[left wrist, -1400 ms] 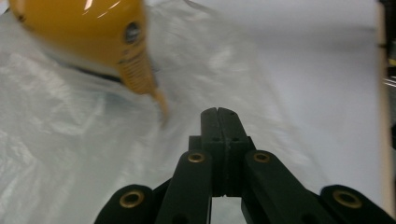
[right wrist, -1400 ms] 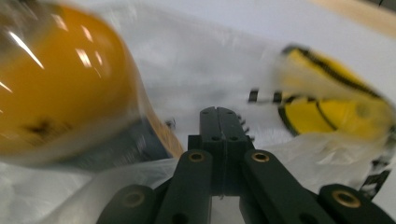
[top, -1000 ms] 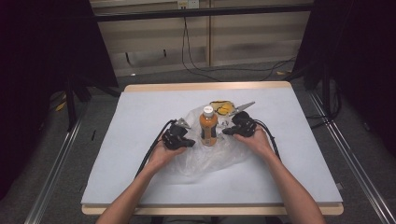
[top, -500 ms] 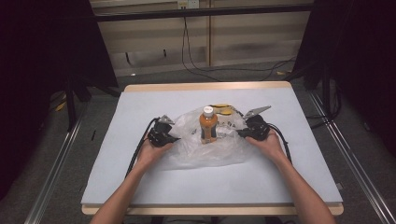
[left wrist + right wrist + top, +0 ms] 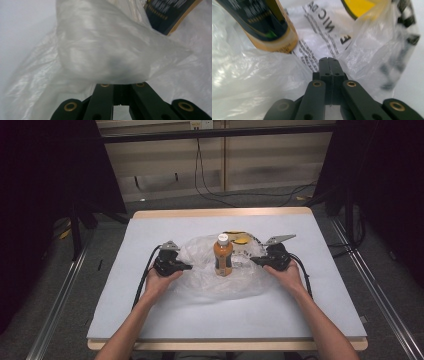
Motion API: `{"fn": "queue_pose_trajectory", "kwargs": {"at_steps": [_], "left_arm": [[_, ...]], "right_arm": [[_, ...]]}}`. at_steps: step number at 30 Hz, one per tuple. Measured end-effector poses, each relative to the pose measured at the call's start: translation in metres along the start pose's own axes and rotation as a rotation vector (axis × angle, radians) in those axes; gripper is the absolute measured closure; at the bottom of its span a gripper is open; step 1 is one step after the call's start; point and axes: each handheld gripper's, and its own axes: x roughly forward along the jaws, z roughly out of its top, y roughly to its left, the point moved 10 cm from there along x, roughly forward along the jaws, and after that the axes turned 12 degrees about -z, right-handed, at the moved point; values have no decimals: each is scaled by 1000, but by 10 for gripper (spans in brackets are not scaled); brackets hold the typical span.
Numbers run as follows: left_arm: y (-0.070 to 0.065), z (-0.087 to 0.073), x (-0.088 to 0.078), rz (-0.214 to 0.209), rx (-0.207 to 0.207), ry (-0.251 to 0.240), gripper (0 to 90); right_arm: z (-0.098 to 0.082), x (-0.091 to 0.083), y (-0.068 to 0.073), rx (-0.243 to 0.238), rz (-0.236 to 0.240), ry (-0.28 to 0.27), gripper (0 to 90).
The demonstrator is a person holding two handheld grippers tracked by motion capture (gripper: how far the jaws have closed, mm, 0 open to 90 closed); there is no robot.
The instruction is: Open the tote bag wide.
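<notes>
Plastic bag [image 5: 220,270]: clear, spread mid-table, blurred in both gripper views.
Bottle [image 5: 223,256]: upright on the bag, top cut off close up.
Left gripper [image 5: 186,267]: jaws clamped on the bag's left edge, tips hidden behind the film.
Right gripper [image 5: 255,260]: jaws together, pinching the right edge.

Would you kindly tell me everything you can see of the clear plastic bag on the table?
The plastic bag is thin, see-through and crinkled, with dark print on one part. It lies spread on the white table, and an upright orange bottle stands at its middle. The left tool is shut on a fold of its left edge, the right tool shut on its right edge. Something yellow shows at its far side.
</notes>
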Motion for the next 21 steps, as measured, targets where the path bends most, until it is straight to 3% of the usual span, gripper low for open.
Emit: {"fn": "queue_pose_trajectory", "kwargs": {"at_steps": [3, 8, 10, 12, 18, 21], "left_arm": [[-11, 4, -7, -17, 35, -29, 900], [-34, 10, -22, -55, 118, -121, 899], [-41, 11, -30, -61, 123, -145, 792], [-48, 12, -37, -66, 141, -176, 757], [-68, 9, -50, -41, 183, -210, 490], [-70, 5, -56, 3, 196, -215, 320]], "right_arm": [[9, -10, 2, 6, -2, -47, 900], [25, -36, 1, 66, 10, -167, 885], [28, -45, 0, 85, -5, -198, 681], [28, -52, 1, 82, -12, -216, 625], [27, -74, 8, 82, -56, -268, 286], [27, -85, 8, 92, -95, -287, 140]]}}
